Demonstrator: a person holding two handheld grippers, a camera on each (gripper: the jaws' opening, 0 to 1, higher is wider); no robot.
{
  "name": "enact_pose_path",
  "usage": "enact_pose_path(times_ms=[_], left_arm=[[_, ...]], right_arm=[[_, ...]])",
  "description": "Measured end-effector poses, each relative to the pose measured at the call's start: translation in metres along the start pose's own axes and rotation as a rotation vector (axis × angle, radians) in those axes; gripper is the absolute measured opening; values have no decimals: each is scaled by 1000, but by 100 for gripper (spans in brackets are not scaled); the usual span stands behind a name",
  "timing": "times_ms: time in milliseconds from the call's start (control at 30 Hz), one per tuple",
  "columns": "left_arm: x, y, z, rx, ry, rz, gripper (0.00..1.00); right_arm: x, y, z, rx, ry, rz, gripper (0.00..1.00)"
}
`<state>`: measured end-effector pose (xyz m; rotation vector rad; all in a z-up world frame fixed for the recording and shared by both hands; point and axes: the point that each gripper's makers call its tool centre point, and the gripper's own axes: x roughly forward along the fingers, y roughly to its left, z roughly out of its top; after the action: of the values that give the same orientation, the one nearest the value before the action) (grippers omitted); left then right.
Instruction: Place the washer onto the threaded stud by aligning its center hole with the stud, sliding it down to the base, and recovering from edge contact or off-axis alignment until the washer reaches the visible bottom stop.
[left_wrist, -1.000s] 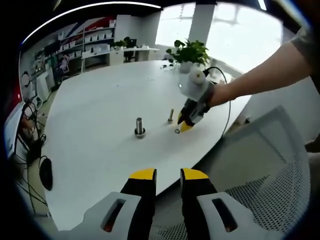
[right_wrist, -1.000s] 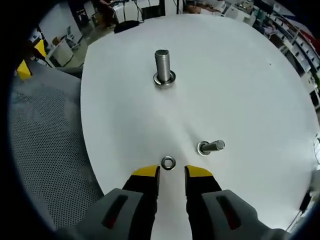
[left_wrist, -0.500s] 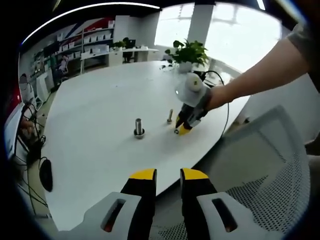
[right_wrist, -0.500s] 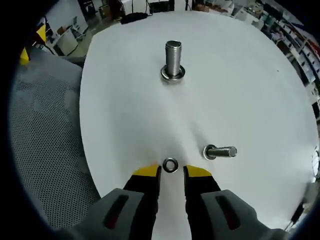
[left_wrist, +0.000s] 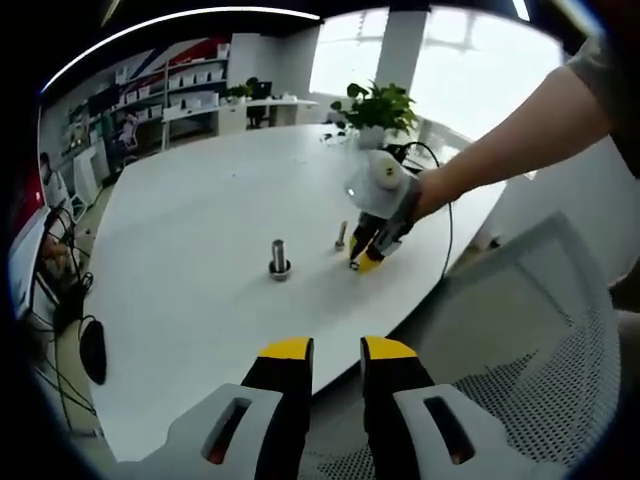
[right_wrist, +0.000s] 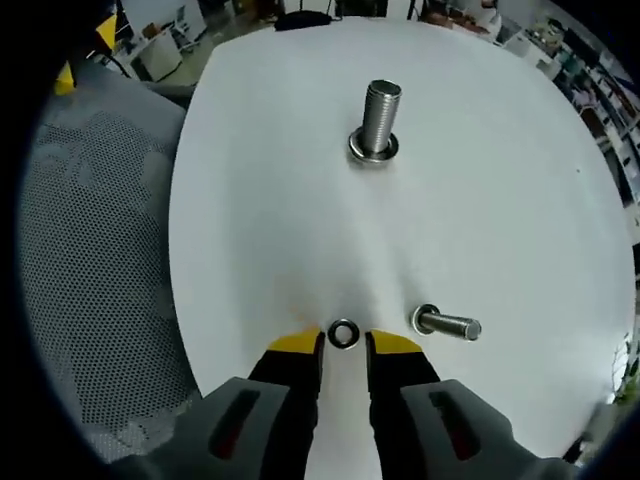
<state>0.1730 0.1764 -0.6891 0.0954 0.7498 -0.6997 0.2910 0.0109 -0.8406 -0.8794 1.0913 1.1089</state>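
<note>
— Two metal studs stand on the white oval tabletop (right_wrist: 500, 180): a thick upright threaded steel stud (right_wrist: 379, 118) with a ring already at its base, and a thinner grey threaded stud (right_wrist: 447, 324) closer to the right gripper (right_wrist: 343, 343). Which one the washer is meant for cannot be told from these views.

— And where is the washer?

— The small silver steel washer (right_wrist: 343, 334) lies flat on the tabletop, near the edge that faces the grey mesh chair (right_wrist: 90, 250). It sits between the yellow tips of the right gripper's fingers (right_wrist: 296, 344), which stand slightly spread on either side of it. Whether they touch it cannot be told; it does not look lifted.

— So the step in hand is the pick-up?

— That is the fair reading: the grasp is lined up, not closed. The next move calls for closing on the washer's rim without pushing it flat along the surface, then lifting it clear and levelling its hole over a stud's top.

— What of the left gripper (left_wrist: 336, 351)?

— It hangs back off the tabletop's near edge, holding nothing, its fingers a little apart. From there the right gripper (left_wrist: 369, 250) is seen low beside the thin stud (left_wrist: 341, 235), in a person's hand.
</note>
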Motion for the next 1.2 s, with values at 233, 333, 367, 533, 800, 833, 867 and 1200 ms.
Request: enact_pose_path(times_ms=[233,333,367,533,800,833,867,1200], left_arm=[[1,-2,-2,6,8,-8,16],[1,-2,-2,4,8,-7,16],[1,-1,-1,4,6,-6,16],[1,-2,-1,5,6,-7,16],[0,1,0,-1,-4,6,16],[0,1,0,-1,-4,5,16],[0,0,1,-1,-8,-1,16],[-1,-1,0,0,-4,-4,17]], right_arm=[[2,-1,2,-22,24,5,16],[2,0,1,-35,36,2,16],[2,-1,1,-33,34,2,16],[1,-1,1,11,12,-3,16],[3,2,3,8,99,-43,15],[3,1,3,14,103,-41,15],[2,1,3,20,107,-37,15],[1,1,2,99,72,-79,15]])
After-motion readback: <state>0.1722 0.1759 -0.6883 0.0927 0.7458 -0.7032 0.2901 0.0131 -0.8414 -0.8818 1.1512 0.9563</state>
